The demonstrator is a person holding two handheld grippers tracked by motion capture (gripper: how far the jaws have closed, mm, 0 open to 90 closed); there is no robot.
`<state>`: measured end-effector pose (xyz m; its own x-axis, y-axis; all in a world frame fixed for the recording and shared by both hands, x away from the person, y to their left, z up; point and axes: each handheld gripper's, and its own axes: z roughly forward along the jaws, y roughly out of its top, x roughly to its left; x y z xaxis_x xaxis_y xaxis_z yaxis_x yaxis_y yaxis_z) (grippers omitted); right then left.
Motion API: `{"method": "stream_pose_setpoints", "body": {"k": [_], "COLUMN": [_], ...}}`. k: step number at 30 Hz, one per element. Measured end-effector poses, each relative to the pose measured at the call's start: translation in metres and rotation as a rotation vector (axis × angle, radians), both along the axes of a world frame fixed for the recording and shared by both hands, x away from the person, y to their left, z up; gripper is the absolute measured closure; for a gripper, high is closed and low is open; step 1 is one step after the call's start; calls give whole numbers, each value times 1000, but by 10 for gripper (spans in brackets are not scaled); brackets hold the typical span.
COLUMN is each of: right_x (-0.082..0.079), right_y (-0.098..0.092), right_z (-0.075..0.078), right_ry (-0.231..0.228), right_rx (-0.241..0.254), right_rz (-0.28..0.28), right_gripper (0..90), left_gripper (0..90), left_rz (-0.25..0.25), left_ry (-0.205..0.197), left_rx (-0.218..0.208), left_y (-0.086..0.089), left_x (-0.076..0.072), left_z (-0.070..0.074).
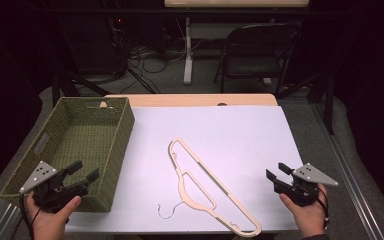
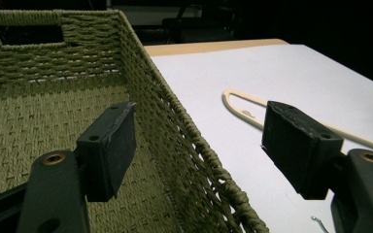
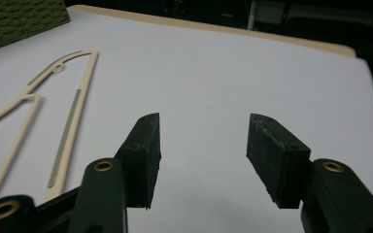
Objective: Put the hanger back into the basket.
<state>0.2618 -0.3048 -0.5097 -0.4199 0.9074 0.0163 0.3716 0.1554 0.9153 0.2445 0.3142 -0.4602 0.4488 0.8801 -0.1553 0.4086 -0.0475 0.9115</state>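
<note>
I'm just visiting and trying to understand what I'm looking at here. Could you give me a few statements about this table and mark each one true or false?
1. The hanger lies flat on the white table top. True.
2. The hanger is inside the woven basket. False: it lies on the table, to the right of the basket.
3. Both grippers are open and hold nothing. True: the left gripper and right gripper have their jaws apart.
4. The right gripper is clamped on the hanger. False: it hovers apart from it.
</note>
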Motion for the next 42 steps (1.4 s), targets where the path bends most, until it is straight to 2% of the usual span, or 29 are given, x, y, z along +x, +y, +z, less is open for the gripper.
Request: {"method": "stream_pose_setpoints", "body": {"k": [1,4,7,13,14,15,19,21,24,27,32,37,42], "right_x": [2,2,4,10,10,10,11,13,16,21,26,30,33], "right_y": [0,1,7,18,20,21,27,32,38,43,52,59,66], "right_z": [0,-1,-3,-7,-5,-5,3,7,12,20,32,43,49], "right_ry": [14,27,62,124,149,142,161,158,183,230,287,328,375], "right_rx": [16,0,-47,-113,-128,-126,-147,-164,-177,-195,-226,-256,-305], "right_rz": [9,3,19,37,39,42,64,48,77,99,128,126,169], "right_gripper": [455,423,365,339,339,339,340,341,356,388,393,391,409], "left_gripper": [279,279,279,279,279,279,280,286,299,310,323,340,340], "left_rz": [3,8,13,15,13,13,-1,-4,-6,-6,-14,-21,-20], "left_ry": [5,16,24,19,28,32,39,38,34,27,29,25,21], "left_rx": [4,3,0,20,26,25,32,33,43,43,52,53,52], "left_y": [0,0,1,0,0,-1,-3,-5,-7,-9,-10,-12,-13], "left_x": [0,1,0,-3,-4,-4,-4,-4,-5,-5,-5,-5,-5], "left_z": [-1,-2,-3,-1,-1,-2,-1,-1,0,1,1,1,1]}}
